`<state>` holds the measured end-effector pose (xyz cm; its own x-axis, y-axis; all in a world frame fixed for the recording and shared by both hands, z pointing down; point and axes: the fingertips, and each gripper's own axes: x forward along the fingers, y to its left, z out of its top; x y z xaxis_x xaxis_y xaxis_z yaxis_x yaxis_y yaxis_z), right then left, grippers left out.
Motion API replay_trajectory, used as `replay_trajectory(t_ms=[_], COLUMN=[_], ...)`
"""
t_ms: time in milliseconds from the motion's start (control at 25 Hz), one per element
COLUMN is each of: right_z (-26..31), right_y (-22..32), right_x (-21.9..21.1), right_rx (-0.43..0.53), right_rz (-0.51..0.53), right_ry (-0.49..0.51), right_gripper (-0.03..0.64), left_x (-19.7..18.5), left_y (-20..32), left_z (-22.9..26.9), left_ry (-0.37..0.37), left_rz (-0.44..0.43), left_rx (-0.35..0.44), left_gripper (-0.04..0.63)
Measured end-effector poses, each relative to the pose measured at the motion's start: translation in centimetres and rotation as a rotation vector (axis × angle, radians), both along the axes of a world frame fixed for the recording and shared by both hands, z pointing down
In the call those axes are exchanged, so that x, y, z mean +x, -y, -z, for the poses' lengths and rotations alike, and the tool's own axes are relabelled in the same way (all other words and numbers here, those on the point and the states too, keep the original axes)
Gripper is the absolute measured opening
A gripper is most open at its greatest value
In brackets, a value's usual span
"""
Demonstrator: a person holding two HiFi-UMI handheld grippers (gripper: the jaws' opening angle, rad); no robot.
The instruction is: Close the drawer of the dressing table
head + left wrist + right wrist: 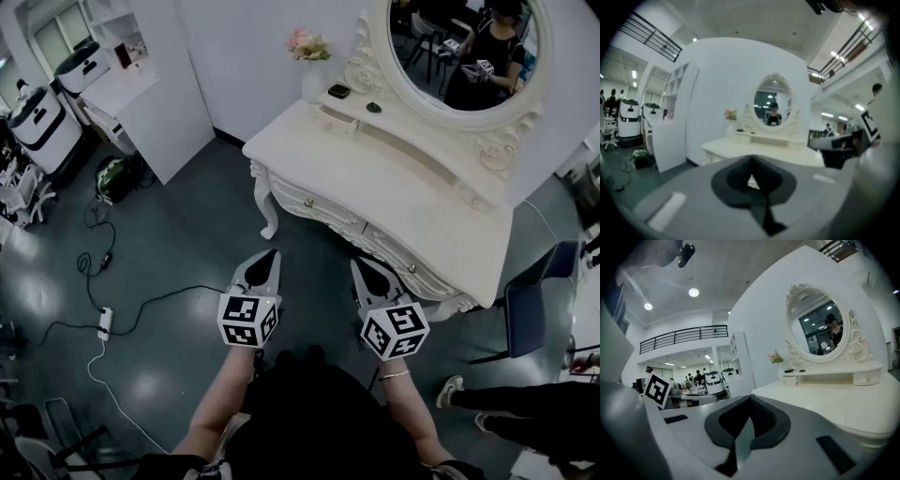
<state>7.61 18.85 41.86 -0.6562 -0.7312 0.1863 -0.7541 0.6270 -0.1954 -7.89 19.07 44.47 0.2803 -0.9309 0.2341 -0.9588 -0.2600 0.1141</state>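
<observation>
The white dressing table [412, 197] with its oval mirror [464, 52] stands ahead of me. On the left end of its raised back shelf, a small drawer [336, 120] sticks out a little; it also shows in the right gripper view as the small drawer [789, 379]. The front drawers look flush. My left gripper [274, 251] hangs in the air short of the table's front, shut and empty, and the left gripper view has the table [759, 152] beyond the left gripper [751, 176]. Beside it, my right gripper [357, 262] also stops short of the table. The right gripper [749, 420] shows a thin slit between its pads with nothing in it.
A vase of flowers [309, 52] sits at the table's back left corner. A blue chair [530, 305] stands at the table's right end, with another person's leg [506, 398] beside it. Cables and a power strip [105, 322] lie on the floor at left, near a white cabinet [150, 94].
</observation>
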Motion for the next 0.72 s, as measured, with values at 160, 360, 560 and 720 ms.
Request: replay_trajectory(t_ms=[160, 360, 560, 720], right_z=[-0.1, -0.6, -0.6, -0.4], right_y=[0.4, 0.7, 0.9, 0.9], right_x=[0.4, 0.8, 0.9, 1.2], right_rx=[-0.001, -0.014, 0.005, 0.012], right_rz=[-0.002, 0.004, 0.03, 0.039], right_ry=[0.005, 0.006, -0.011, -0.007], right_gripper=[0.003, 0.003, 0.005, 0.005], left_x=[0.3, 0.9, 1.5, 1.6], left_y=[0.4, 0.7, 1.0, 1.2], left_z=[0.0, 0.0, 0.0, 0.1], left_ry=[0.003, 0.01, 0.019, 0.022], left_rz=[0.0, 0.0, 0.011, 0.028], left_rx=[0.001, 0.004, 0.009, 0.01], left_gripper=[0.006, 0.006, 0.007, 0.008])
